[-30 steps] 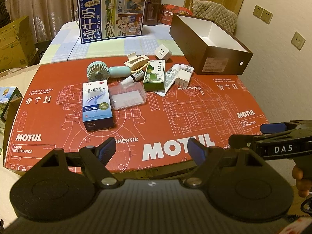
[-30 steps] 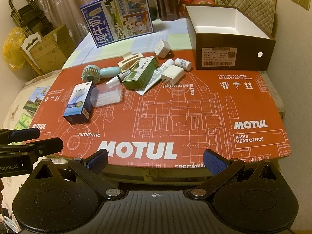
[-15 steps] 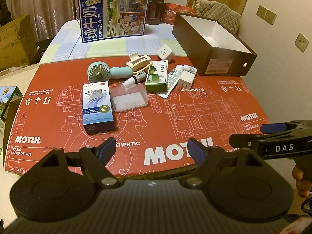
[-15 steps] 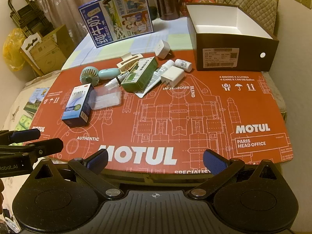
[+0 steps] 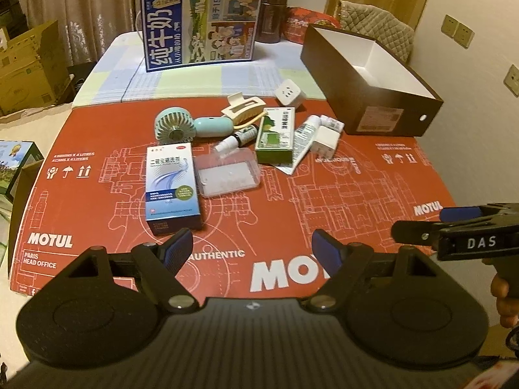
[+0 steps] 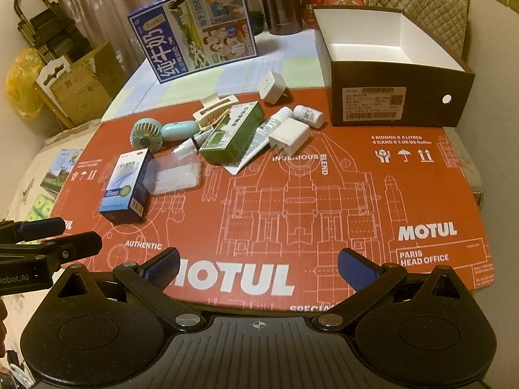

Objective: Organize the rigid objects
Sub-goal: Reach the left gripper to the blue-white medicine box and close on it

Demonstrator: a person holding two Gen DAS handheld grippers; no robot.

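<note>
Small objects lie clustered on a red Motul cardboard sheet [image 5: 324, 201]: a blue medicine box [image 5: 171, 185], a clear plastic case [image 5: 229, 172], a mint hand fan [image 5: 175, 127], a green box [image 5: 275, 135], a cream hair clip [image 5: 241, 107], a white charger [image 5: 326, 138], a tube [image 5: 303, 139] and a white plug [image 5: 289, 92]. An open brown shoebox [image 5: 373, 90] stands at the far right. My left gripper [image 5: 256, 251] is open and empty, just in front of the blue box. My right gripper [image 6: 258, 264] is open and empty over the sheet's near edge.
A large blue milk carton box [image 5: 201, 19] stands at the back on a checked cloth, with a brown flask [image 5: 274, 14] and a red tin beside it. Cardboard boxes [image 5: 29, 64] sit left of the table. A wall with sockets runs along the right.
Both grippers have moved forward a little towards the objects, which now appear nearer. Both stay open. No object has moved.
</note>
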